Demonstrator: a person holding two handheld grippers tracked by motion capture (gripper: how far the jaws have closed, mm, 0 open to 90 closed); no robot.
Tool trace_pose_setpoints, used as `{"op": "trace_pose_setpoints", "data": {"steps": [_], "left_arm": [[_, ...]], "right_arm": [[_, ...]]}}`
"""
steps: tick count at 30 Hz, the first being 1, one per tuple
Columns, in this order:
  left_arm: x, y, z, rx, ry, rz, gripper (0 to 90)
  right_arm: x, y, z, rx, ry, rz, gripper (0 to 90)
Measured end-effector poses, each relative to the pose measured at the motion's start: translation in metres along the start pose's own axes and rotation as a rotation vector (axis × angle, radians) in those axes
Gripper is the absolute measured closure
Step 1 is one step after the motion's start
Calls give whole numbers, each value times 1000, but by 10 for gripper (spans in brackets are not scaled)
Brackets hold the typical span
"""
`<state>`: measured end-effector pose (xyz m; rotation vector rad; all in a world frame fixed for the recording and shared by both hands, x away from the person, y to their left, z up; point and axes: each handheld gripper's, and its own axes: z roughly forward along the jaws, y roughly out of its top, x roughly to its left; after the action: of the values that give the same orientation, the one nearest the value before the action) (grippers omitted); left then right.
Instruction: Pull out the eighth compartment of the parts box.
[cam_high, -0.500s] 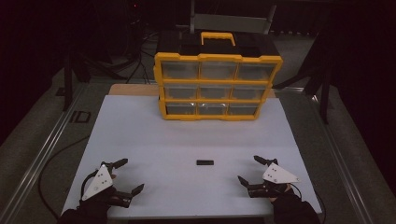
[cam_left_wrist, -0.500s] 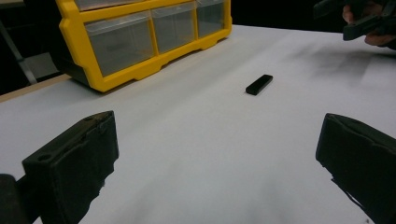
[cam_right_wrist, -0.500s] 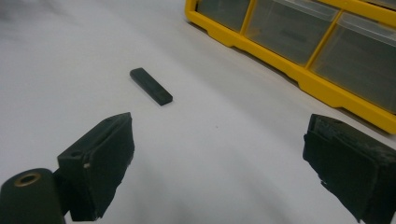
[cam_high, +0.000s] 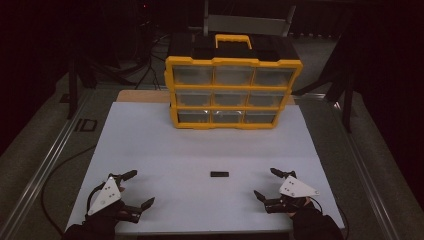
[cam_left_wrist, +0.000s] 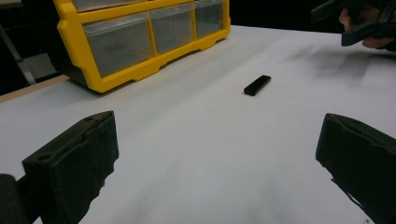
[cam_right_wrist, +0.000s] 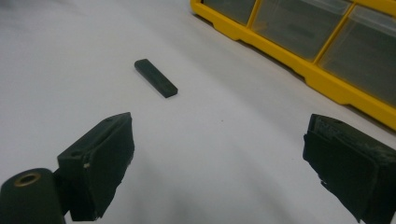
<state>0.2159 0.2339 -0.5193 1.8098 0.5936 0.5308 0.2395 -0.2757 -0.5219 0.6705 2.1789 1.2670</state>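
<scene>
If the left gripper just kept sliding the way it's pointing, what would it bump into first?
Probably the small black bar, lying slightly right of center ahead of the left gripper. Its fingers are wide open, so it might slip between them.

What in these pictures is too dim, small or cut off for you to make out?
- Drawer contents: the yellow drawer organizer has frosted fronts in the high view, so what is inside cannot be told.
- Small black bar: tiny in the high view; the left gripper view shows no markings, so what it is stays unclear.
- Room behind the table: too dark.
- Organizer's top rows: cut off by the frame edge in the right gripper view.
</scene>
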Motion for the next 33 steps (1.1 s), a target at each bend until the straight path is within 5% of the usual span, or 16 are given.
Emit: {"op": "trace_pose_setpoints", "data": {"steps": [33], "left_arm": [[1,0,-1,-16,-11,-10,0]], "right_arm": [[2,33,-17,-40,32,-24,89]]}}
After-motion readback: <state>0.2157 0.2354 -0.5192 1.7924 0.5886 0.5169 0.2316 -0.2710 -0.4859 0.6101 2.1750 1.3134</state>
